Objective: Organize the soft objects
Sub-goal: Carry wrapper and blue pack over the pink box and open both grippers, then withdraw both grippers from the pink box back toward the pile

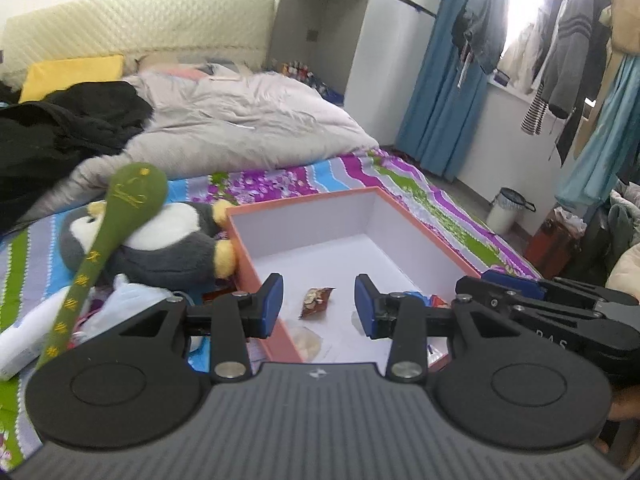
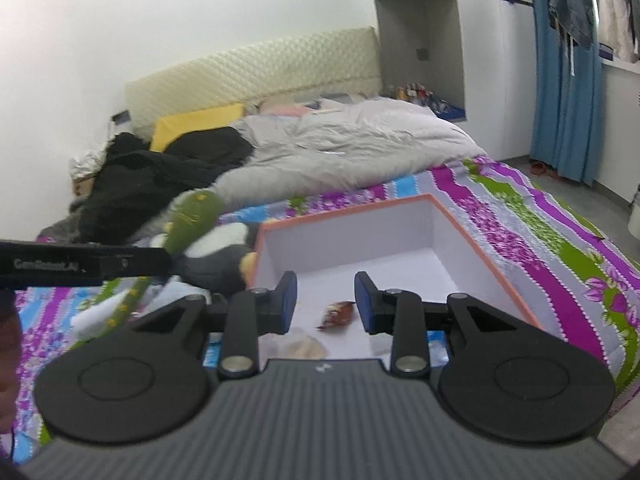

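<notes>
An open orange box with white inside [image 1: 404,216] [image 2: 480,236] lies on the flowered bedsheet. In it lie a brown snack packet [image 1: 316,302] [image 2: 338,314] and a pale clear packet [image 1: 306,342] [image 2: 300,346]. My left gripper [image 1: 318,304] is open over the box's near part, empty. My right gripper [image 2: 326,304] is open over the same spot, empty, and shows at the right of the left wrist view [image 1: 560,308]. Left of the box lie a grey penguin plush [image 1: 160,244] [image 2: 216,256] and a green spoon-shaped plush [image 1: 120,220] [image 2: 188,220].
A white bottle [image 1: 24,336] and a blue face mask [image 1: 128,300] lie left of the box. A grey duvet [image 1: 248,120], black clothes [image 1: 60,128] and a yellow pillow [image 1: 72,74] fill the bed's far end. Blue curtains [image 1: 444,80] and hanging clothes stand at right.
</notes>
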